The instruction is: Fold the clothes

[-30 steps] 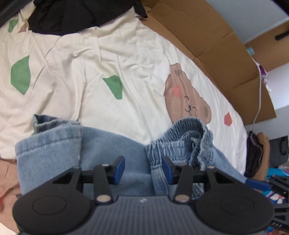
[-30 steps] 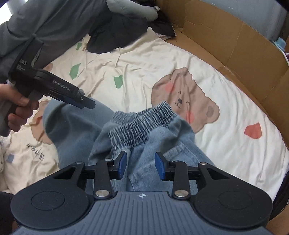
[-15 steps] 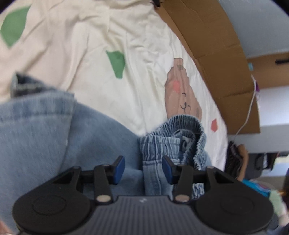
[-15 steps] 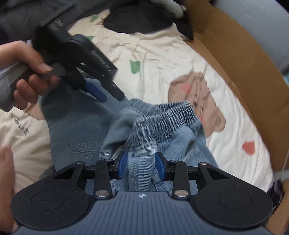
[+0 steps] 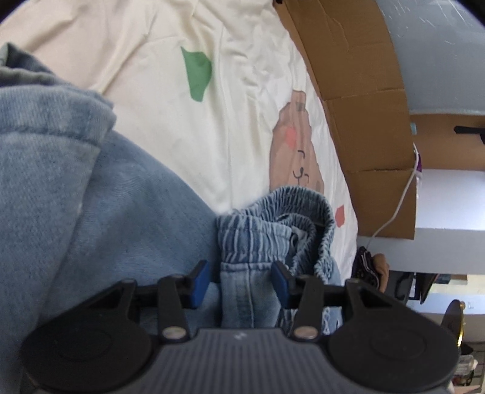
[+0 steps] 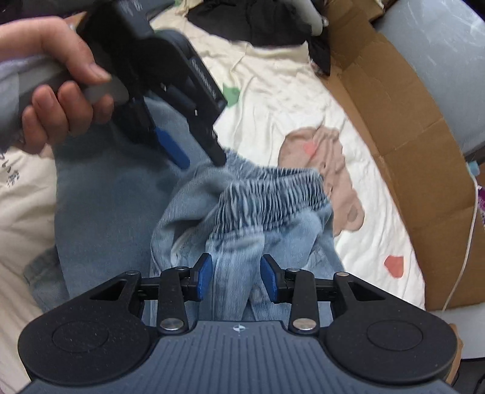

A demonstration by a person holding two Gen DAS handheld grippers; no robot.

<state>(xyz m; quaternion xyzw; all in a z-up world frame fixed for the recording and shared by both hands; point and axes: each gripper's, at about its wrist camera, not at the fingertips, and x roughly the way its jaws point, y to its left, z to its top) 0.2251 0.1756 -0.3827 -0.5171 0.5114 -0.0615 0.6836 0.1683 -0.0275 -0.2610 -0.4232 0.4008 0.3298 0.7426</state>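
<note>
On the cream bedsheet [image 5: 169,100], printed with green patches and a brown bear [image 5: 295,157], a pair of light blue jeans [image 5: 115,212] lies bunched. To the left side of the left wrist view the denim fills the frame up to a folded hem, so little free sheet shows there; further right the sheet is open up to a brown cardboard wall [image 5: 363,115] that borders it. A white cable [image 5: 397,209] hangs past the cardboard edge. At the far end of the sheet, in the right wrist view, dark clothes [image 6: 251,21] are piled.

The left gripper [image 5: 241,283] has its blue pads spread apart, and a vertical fold of denim just below the elastic waistband [image 5: 272,212] stands between them. The fold fills most of the gap, but the pads do not press it. In the right wrist view this same gripper [image 6: 200,159] is seen from outside, held by a hand [image 6: 57,94], with its tips low at the left end of the waistband [image 6: 272,194].

The right gripper [image 6: 237,278] is also released, its pads wide apart. A ridge of jeans below the gathered waistband rises between them, close to both pads; I cannot tell if it touches them. To the right, bare sheet runs to the cardboard [image 6: 409,127].
</note>
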